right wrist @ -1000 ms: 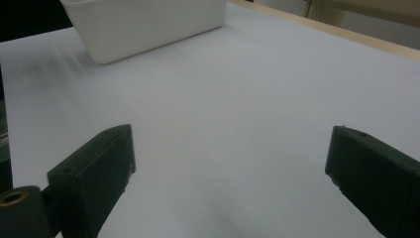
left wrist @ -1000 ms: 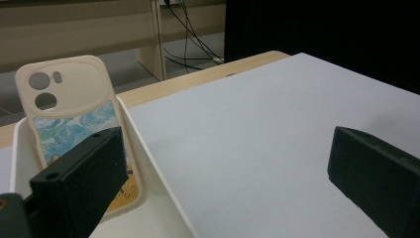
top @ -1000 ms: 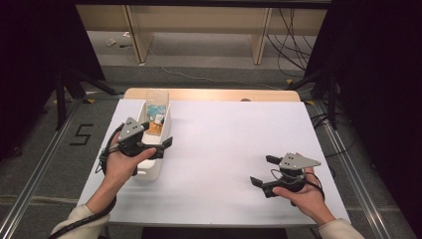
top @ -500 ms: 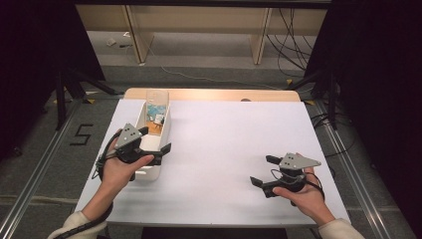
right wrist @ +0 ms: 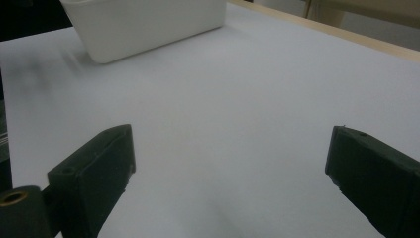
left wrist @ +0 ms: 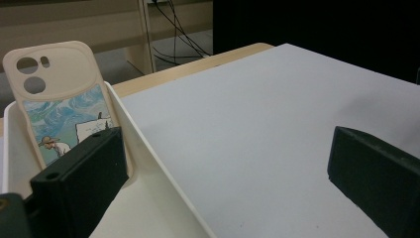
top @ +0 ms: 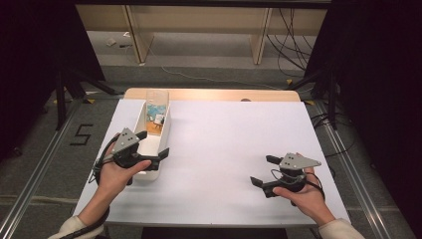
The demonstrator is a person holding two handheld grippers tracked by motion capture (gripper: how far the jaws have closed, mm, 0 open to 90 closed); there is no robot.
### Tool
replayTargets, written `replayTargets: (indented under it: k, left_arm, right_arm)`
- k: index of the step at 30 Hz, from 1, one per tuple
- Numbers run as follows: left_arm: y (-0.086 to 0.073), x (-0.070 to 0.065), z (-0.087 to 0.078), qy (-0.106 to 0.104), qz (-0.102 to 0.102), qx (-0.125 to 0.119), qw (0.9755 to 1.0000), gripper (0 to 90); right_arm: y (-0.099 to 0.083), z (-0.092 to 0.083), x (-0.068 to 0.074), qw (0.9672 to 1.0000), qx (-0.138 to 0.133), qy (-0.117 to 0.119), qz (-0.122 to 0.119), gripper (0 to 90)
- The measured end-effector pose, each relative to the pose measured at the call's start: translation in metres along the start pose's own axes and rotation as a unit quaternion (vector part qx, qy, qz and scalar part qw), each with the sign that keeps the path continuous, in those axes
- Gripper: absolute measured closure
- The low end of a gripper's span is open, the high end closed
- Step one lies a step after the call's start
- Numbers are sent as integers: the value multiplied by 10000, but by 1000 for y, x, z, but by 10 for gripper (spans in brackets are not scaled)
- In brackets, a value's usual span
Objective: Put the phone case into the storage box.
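A long white box [top: 162, 130] lies on the left of the white table [top: 239, 129]. At its far end a cream phone case [top: 158, 116] with a blue cartoon print stands upright. My left gripper [top: 153, 143] is open and straddles the box's right wall near its near end. In the left gripper view one jaw is inside the box, the other is over the table, and the phone case [left wrist: 59, 104] leans against the box wall [left wrist: 163, 173] ahead. At the right front my right gripper [top: 263, 170] is open and empty, pointing left toward the box [right wrist: 148, 25].
A strip of bare wooden tabletop [top: 214, 94] shows past the white sheet's far edge. Beyond it are wooden shelf legs [top: 261, 35] and loose cables [top: 293, 30] on the floor. Metal rails [top: 35, 169] run along both sides of the table.
My left gripper has drawn back toward the near end of the box, still open. The right gripper has stayed where it was.
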State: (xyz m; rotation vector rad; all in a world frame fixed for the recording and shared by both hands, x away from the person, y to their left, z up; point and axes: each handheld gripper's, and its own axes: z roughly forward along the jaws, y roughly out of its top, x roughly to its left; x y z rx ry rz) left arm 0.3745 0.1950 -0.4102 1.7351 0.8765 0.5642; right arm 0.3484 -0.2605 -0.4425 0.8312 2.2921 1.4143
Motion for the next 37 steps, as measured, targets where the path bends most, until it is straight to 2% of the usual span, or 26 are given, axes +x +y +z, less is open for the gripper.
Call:
replayTargets:
  k: [37]
  left_arm:
    - [-6, -3, -3, -33, 64, 28, 10000, 14]
  right_arm:
    - [0, -2, -1, 10000, -27, -13, -6, 62]
